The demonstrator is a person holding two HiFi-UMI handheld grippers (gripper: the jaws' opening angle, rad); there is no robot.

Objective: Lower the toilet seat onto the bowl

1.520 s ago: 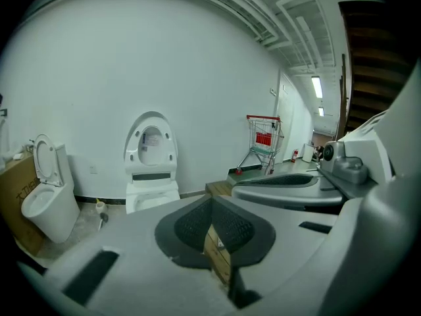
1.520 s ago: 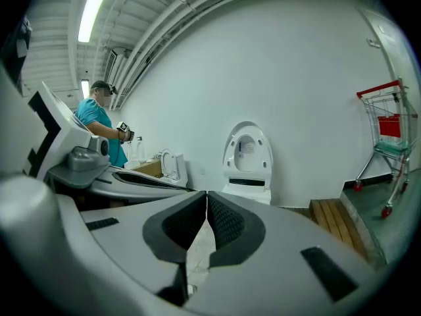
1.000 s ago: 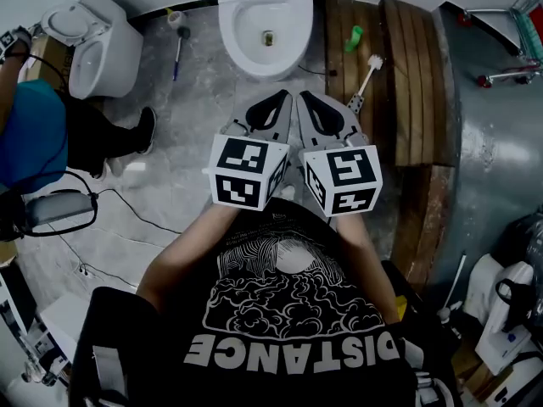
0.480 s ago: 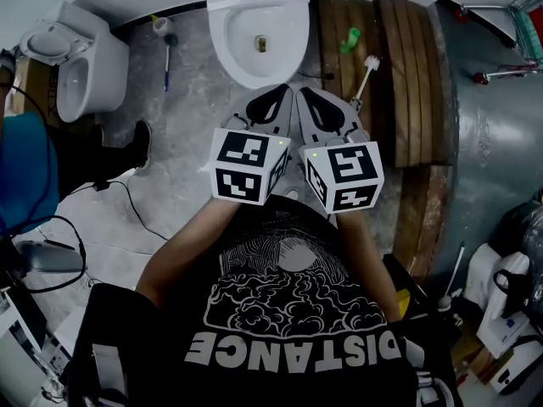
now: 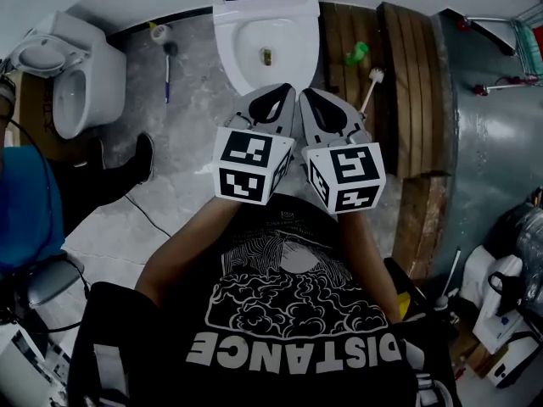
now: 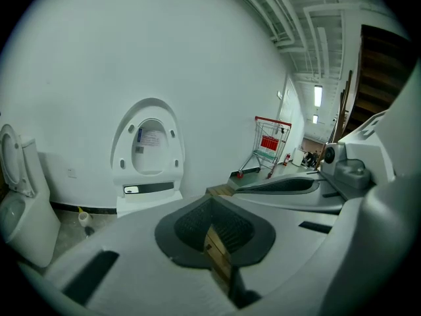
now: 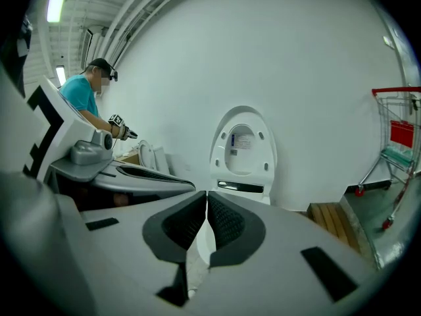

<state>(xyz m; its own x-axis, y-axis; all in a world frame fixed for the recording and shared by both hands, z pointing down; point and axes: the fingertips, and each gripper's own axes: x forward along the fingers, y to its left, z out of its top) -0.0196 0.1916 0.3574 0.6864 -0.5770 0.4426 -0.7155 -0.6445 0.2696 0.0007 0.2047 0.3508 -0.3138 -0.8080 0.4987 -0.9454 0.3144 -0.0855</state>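
At far left, a spare toilet (image 5: 72, 79) sits on the grey stone floor (image 5: 195, 134). We hold the left gripper (image 5: 280, 98) and right gripper (image 5: 312, 100) side by side, both with jaws pressed together on nothing. They aim at the bowl (image 5: 233, 45), probably so the 2 tips can tip the toilet seat (image 6: 125, 151), which is upright against the wall. A wooden platform (image 5: 407, 83) lies to the right.

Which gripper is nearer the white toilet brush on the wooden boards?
Right. The right gripper is just left of the white toilet brush; the left gripper is farther left, beyond it.
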